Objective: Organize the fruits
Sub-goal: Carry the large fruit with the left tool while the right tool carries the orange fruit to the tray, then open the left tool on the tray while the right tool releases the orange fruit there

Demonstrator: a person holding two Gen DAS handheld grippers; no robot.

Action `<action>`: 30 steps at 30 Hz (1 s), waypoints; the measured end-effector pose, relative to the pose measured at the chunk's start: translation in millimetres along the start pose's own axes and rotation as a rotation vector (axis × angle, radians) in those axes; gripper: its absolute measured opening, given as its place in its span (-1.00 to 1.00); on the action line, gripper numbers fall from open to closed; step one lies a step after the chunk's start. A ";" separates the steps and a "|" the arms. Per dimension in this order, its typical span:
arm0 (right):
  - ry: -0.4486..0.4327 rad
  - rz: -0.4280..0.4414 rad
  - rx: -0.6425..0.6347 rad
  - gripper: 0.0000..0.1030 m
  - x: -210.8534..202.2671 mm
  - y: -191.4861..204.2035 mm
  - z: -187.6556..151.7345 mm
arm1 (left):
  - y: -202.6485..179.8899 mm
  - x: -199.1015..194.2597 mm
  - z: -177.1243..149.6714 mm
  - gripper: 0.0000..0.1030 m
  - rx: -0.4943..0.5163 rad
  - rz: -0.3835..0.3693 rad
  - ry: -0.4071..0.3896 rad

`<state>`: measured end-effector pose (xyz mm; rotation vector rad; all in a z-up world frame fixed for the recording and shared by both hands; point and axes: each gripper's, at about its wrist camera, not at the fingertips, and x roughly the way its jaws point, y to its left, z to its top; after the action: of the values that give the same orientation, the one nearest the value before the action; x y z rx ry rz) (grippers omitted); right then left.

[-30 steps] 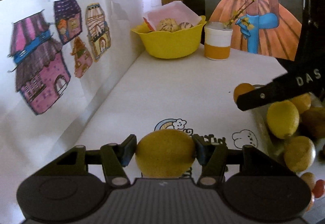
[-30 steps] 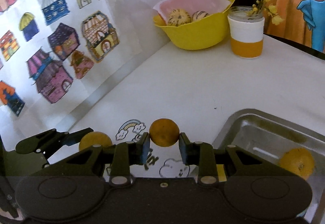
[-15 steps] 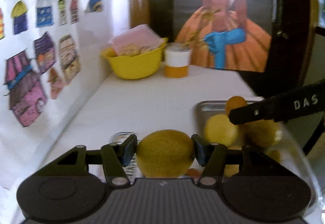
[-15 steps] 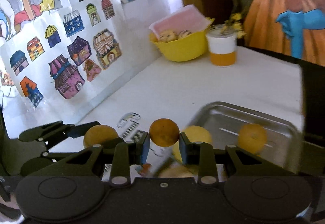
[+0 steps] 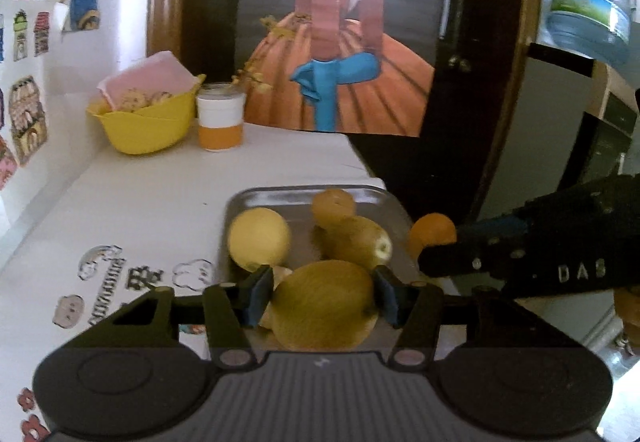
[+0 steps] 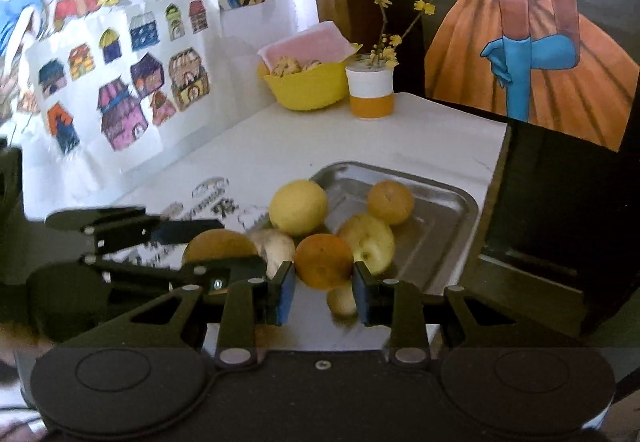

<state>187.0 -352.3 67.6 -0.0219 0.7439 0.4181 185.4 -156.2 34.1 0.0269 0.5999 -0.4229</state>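
My left gripper (image 5: 320, 302) is shut on a large yellow-green lemon (image 5: 324, 306), held above the near end of a steel tray (image 5: 240, 201). My right gripper (image 6: 324, 288) is shut on a small orange (image 6: 324, 262), over the tray's (image 6: 448, 242) near edge. In the tray lie a pale yellow lemon (image 5: 259, 240), a small orange (image 5: 334, 203) and a yellow apple (image 5: 356, 242). From the right wrist view the same lemon (image 6: 298, 206), orange (image 6: 390, 201) and apple (image 6: 370, 242) show. The right gripper's orange (image 5: 432, 234) appears at the right of the left wrist view.
A yellow bowl (image 5: 144, 125) with round pastries and a pink lid stands at the table's back, beside a white-and-orange cup (image 5: 220, 121) holding yellow flowers. Cartoon-house pictures cover the left wall (image 6: 120, 101). The white table's right edge (image 6: 500, 161) drops off beside the tray.
Both grippers have pulled back and risen with their fruits still held. The tray, earlier at the right edge of the views, now lies in the middle ahead of the fingers.
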 end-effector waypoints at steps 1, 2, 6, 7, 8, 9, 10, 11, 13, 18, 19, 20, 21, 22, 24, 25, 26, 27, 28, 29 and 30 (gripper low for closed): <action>0.001 -0.004 -0.014 -0.37 -2.2 1.3 -4.8 | -2.2 -1.4 -2.5 -0.30 0.005 -0.005 -0.004; 0.001 -0.007 -0.024 -0.37 -3.3 2.5 -8.8 | -4.5 -3.0 -4.9 -0.37 0.018 -0.012 -0.013; 0.031 0.007 -0.019 -0.37 2.4 5.0 -25.5 | -17.5 -5.6 -15.0 -0.31 0.085 -0.013 -0.034; 0.043 0.011 -0.012 -0.37 5.4 5.3 -29.9 | -20.1 -5.1 -17.9 -0.30 0.091 -0.016 -0.030; 0.051 0.011 -0.005 -0.37 7.9 5.8 -33.6 | -21.9 -4.5 -20.5 -0.30 0.093 -0.019 -0.024; 0.055 0.012 0.001 -0.37 9.8 5.8 -36.9 | -22.5 -3.2 -22.1 -0.30 0.086 -0.017 -0.012; 0.057 0.012 0.007 -0.37 11.3 5.6 -39.7 | -21.1 -1.3 -24.2 -0.29 0.073 -0.023 0.000; 0.056 0.012 0.013 -0.36 12.4 5.2 -42.1 | -18.0 -1.5 -25.8 -0.27 0.050 -0.037 -0.008; 0.059 0.010 0.023 -0.36 14.6 4.6 -45.2 | -15.8 -2.5 -25.6 -0.24 0.038 -0.034 -0.011; 0.050 -0.009 0.032 -0.32 17.4 2.1 -51.8 | -10.7 -3.3 -25.6 -0.16 0.015 -0.041 -0.009; 0.042 -0.012 0.030 -0.32 17.0 2.4 -52.7 | -9.2 -3.6 -25.3 -0.12 0.005 -0.042 -0.011; 0.033 -0.016 0.029 -0.32 16.3 3.1 -52.9 | -7.3 -4.6 -25.5 -0.10 -0.008 -0.042 -0.014; 0.022 -0.021 0.029 -0.32 15.5 4.7 -53.6 | -5.4 -5.4 -25.6 -0.06 -0.018 -0.039 -0.017; 0.013 -0.023 0.030 -0.31 14.3 5.4 -54.5 | -3.3 -5.8 -25.6 0.02 -0.029 -0.037 -0.019; -0.002 -0.029 0.036 -0.22 12.6 6.6 -55.7 | 0.9 -7.7 -25.8 0.13 -0.056 -0.032 -0.023; -0.010 -0.030 0.040 -0.20 11.6 7.0 -56.1 | 3.1 -9.1 -26.0 0.18 -0.068 -0.030 -0.025; -0.019 -0.033 0.043 -0.15 10.5 7.8 -56.5 | 5.0 -10.3 -25.7 0.21 -0.080 -0.026 -0.028; -0.031 -0.038 0.045 -0.10 9.0 8.4 -56.9 | 6.8 -11.9 -25.6 0.29 -0.090 -0.021 -0.032; -0.046 -0.044 0.047 -0.08 7.0 9.5 -57.5 | 8.4 -13.9 -25.8 0.40 -0.099 -0.016 -0.038; -0.060 -0.050 0.052 -0.03 5.0 10.4 -57.8 | 10.0 -16.0 -25.6 0.45 -0.108 -0.011 -0.042; -0.073 -0.055 0.058 0.05 3.1 11.0 -58.1 | 10.9 -17.3 -25.1 0.53 -0.116 -0.006 -0.047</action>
<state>147.0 -350.7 23.9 0.0272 0.6816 0.3429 163.2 -136.0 21.9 -0.0949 0.5777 -0.3936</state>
